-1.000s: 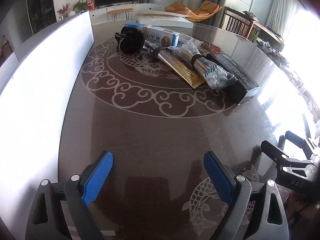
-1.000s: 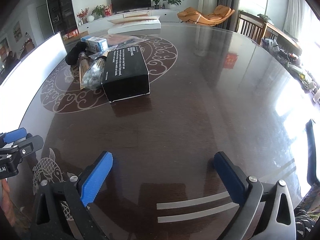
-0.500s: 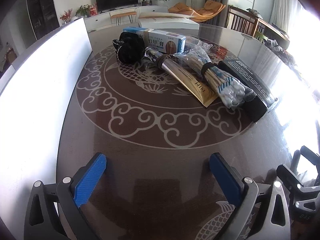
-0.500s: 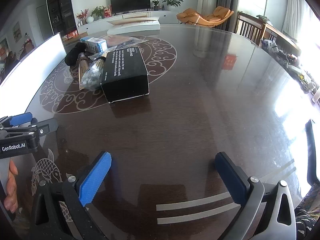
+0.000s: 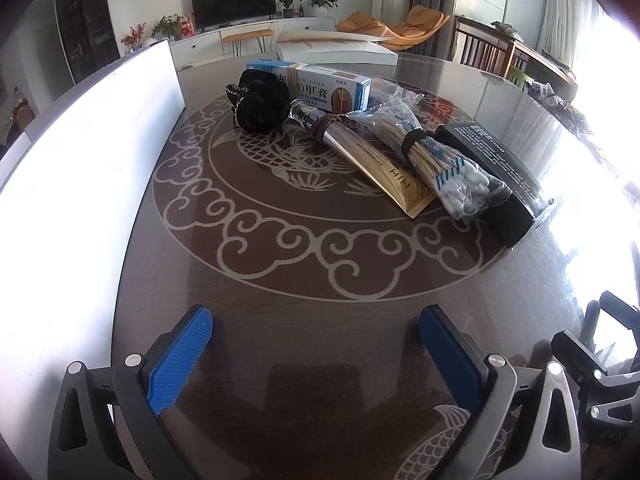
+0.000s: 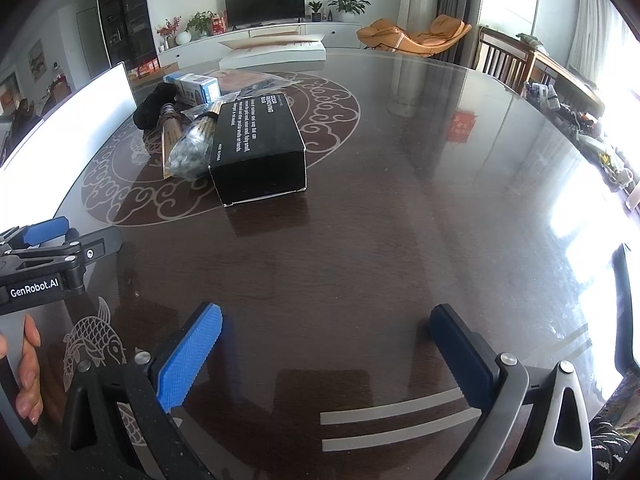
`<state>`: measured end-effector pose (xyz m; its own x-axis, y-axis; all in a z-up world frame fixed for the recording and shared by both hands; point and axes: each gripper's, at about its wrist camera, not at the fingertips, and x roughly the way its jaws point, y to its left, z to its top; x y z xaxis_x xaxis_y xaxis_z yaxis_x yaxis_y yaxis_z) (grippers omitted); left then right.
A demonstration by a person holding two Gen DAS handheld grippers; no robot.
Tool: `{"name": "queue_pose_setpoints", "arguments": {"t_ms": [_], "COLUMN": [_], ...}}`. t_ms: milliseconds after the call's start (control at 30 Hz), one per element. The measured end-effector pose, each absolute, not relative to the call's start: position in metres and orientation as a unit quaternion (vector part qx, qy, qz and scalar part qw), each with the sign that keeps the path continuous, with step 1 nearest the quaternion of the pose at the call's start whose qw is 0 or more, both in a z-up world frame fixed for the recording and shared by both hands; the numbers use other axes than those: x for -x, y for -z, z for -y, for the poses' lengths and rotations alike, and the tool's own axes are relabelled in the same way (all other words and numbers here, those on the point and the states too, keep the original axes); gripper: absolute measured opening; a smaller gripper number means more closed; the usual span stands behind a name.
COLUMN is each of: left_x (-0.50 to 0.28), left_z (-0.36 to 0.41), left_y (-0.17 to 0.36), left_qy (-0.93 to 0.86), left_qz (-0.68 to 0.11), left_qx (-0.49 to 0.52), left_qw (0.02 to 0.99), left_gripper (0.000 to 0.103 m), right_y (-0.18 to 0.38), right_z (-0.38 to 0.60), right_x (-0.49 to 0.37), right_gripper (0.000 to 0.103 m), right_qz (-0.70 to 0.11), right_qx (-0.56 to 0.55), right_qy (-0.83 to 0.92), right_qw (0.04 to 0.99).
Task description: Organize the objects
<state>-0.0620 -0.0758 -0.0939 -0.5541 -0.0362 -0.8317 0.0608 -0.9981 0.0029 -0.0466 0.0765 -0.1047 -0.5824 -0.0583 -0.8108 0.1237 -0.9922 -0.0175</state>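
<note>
A pile of objects lies on the dark table: a black scrunchie (image 5: 262, 106), a blue-white carton (image 5: 320, 87), a silver-gold tube (image 5: 360, 156), a bag of cotton swabs (image 5: 436, 164) and a black box (image 5: 500, 176). The black box also shows in the right wrist view (image 6: 256, 148), with the swab bag (image 6: 192, 148) and carton (image 6: 196, 86) beside it. My left gripper (image 5: 316, 328) is open and empty, short of the pile. My right gripper (image 6: 326, 320) is open and empty, over bare table to the right of the pile.
A white board (image 5: 80, 184) stands along the table's left side. A flat white box (image 5: 336, 50) lies at the far edge. The table (image 6: 440, 200) is glossy with a round pattern. Chairs (image 6: 504, 60) stand at the far right.
My left gripper has moved forward toward the pile, which now looks nearer and larger. My right gripper has edged forward a little. Both stay open.
</note>
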Motion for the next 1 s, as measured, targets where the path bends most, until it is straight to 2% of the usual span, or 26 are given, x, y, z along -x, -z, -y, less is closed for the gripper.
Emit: {"name": "queue_pose_setpoints", "arguments": {"t_ms": [1000], "left_x": [0.0615], "left_z": [0.0751], "left_y": [0.0938], "left_qy": [0.881], "left_qz": [-0.013], "left_qx": [-0.471], "left_qw": [0.028], "left_gripper": [0.103], "right_y": [0.1046], "right_z": [-0.0767], "right_x": [0.0463], "right_gripper": [0.103], "right_qz": [-0.036], "right_qx": [-0.452], "right_qy": [0.890], "right_qw": [0.053]}}
